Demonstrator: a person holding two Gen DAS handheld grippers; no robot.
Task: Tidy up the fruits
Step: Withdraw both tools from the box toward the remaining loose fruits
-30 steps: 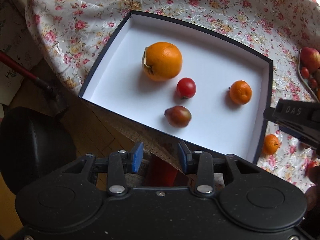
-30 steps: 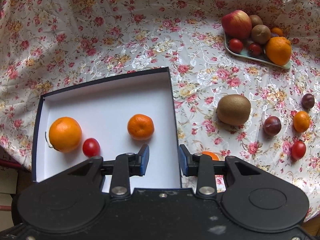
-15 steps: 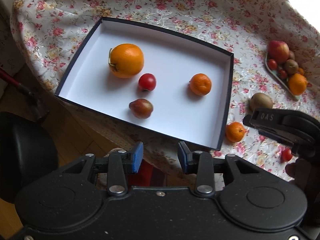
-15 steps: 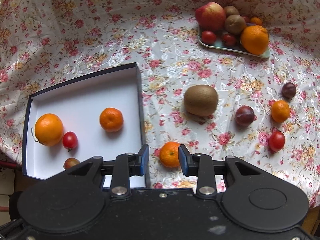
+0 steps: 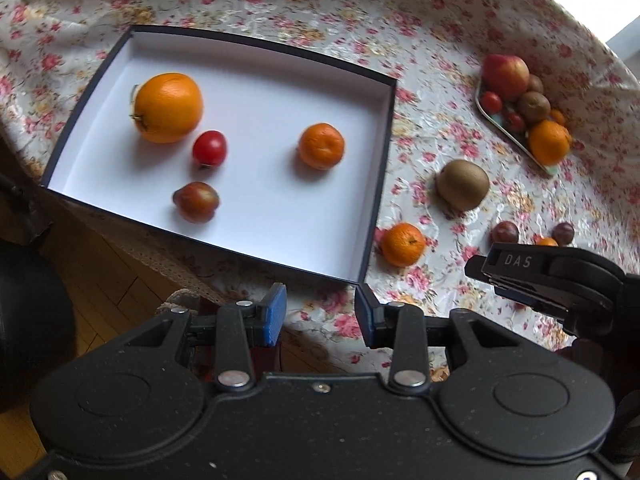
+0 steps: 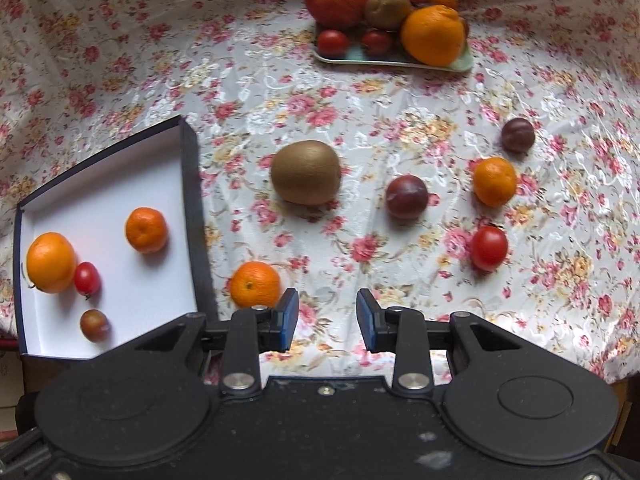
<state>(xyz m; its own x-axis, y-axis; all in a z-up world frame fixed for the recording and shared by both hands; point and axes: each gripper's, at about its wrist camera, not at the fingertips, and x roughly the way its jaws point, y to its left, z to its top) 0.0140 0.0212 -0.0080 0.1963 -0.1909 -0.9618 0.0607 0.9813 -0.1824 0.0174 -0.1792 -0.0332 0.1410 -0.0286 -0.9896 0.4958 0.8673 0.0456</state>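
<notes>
A dark-rimmed box with a white floor (image 5: 276, 208) (image 6: 120, 272) lies on the floral cloth and holds a big orange (image 5: 168, 107), a red tomato (image 5: 209, 149), a dark plum (image 5: 196, 202) and a mandarin (image 5: 321, 146). Loose on the cloth lie a mandarin (image 6: 255, 284), a kiwi (image 6: 306, 177), a plum (image 6: 407, 197), another mandarin (image 6: 494, 181), a tomato (image 6: 488, 248) and a far plum (image 6: 517, 135). My left gripper (image 5: 320, 314) is open and empty near the box's front corner. My right gripper (image 6: 327, 319) is open and empty, just right of the loose mandarin.
A pale green tray (image 6: 400, 60) at the back carries an apple, kiwis, tomatoes and an orange. The table's front edge drops to a wooden floor (image 5: 112, 276) on the left. The right gripper's body (image 5: 548, 280) shows at the left wrist view's right side.
Both grippers have swung to the right, away from the box. The loose fruits on the cloth now fill the right wrist view. Both stay open and empty.
</notes>
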